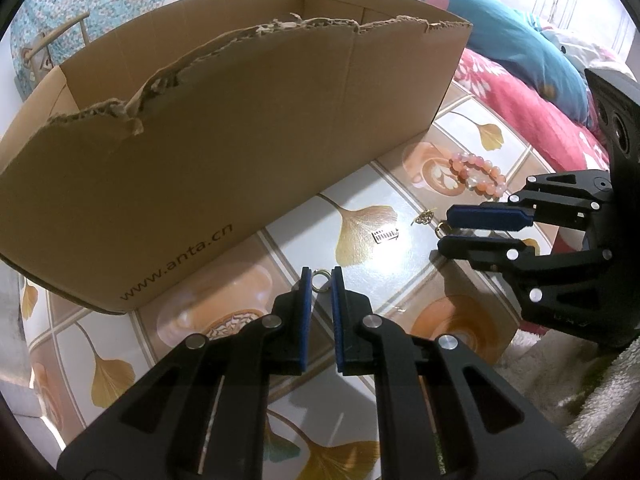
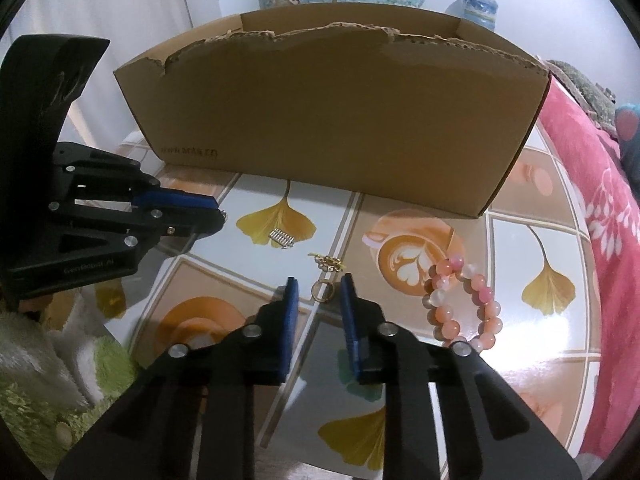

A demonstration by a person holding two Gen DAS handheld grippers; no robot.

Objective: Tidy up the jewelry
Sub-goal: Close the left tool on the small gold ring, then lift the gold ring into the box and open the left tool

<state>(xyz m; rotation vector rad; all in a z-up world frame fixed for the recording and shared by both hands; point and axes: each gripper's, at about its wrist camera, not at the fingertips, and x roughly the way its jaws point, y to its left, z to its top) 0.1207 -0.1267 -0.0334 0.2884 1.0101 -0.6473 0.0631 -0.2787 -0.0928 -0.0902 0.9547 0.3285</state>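
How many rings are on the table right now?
2. One ring lies between the fingers of the left gripper; the other ring lies between the fingers of the right gripper, near the gold chain piece. The cardboard box may hide more.

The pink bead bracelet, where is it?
In the right wrist view, the pink bead bracelet lies on the table right of the right gripper, beside the latte picture.

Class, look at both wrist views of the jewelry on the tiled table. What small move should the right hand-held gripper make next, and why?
Probably ease forward a little and close. The right hand-held gripper is open, and a gold ring lies on the table just ahead between its fingertips, not yet grasped. The cardboard box stands behind it. The left hand-held gripper frames a second ring.
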